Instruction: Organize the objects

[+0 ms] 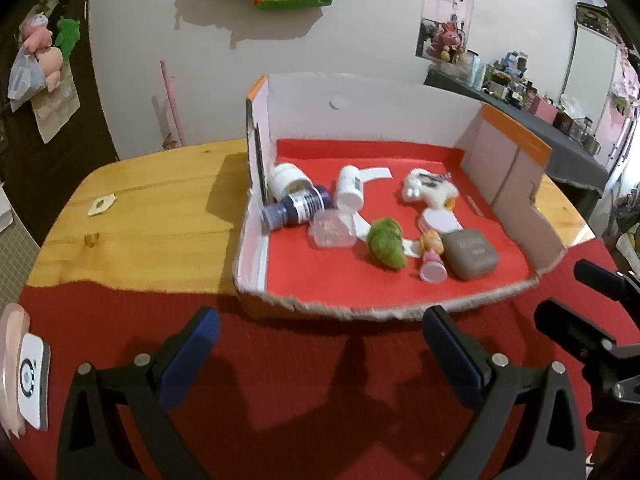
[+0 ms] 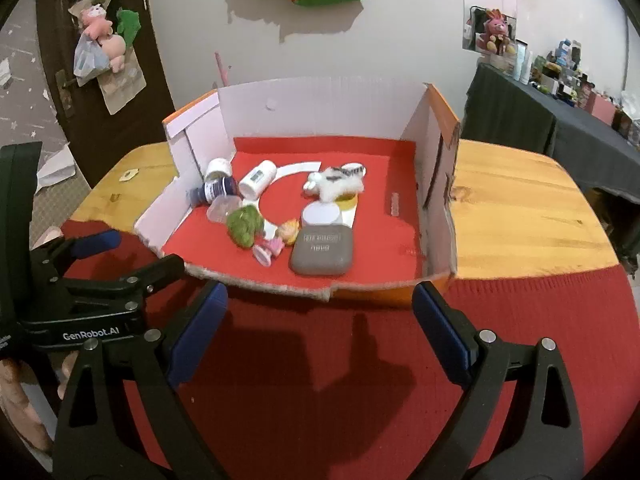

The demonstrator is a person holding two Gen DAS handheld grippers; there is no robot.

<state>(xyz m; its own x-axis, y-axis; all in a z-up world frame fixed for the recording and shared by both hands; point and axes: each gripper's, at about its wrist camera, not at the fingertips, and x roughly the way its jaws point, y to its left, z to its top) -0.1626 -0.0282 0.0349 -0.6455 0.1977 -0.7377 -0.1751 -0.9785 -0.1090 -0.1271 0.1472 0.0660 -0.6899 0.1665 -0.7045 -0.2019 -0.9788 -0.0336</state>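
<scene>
A cut-down cardboard box [image 1: 508,168] [image 2: 436,168] with a red floor stands on the table. In it lie a dark blue bottle [image 1: 298,208] [image 2: 212,191], two white bottles [image 1: 350,190] [image 2: 258,179], a clear plastic case [image 1: 334,229], a green fuzzy toy [image 1: 386,244] [image 2: 245,225], a small doll [image 1: 432,256] [image 2: 278,242], a grey pouch [image 1: 472,254] [image 2: 323,251] and a white plush [image 1: 430,191] [image 2: 336,184]. My left gripper [image 1: 320,340] and right gripper [image 2: 320,312] hover open over the red cloth in front of the box, both with nothing between their fingers.
The wooden table [image 1: 152,216] [image 2: 516,208] is half covered by a red cloth [image 1: 312,380]. A white device [image 1: 32,384] lies at the left edge. A small tan piece [image 1: 102,204] rests on the wood. Beyond, a dark cluttered side table [image 2: 560,120] stands at the right.
</scene>
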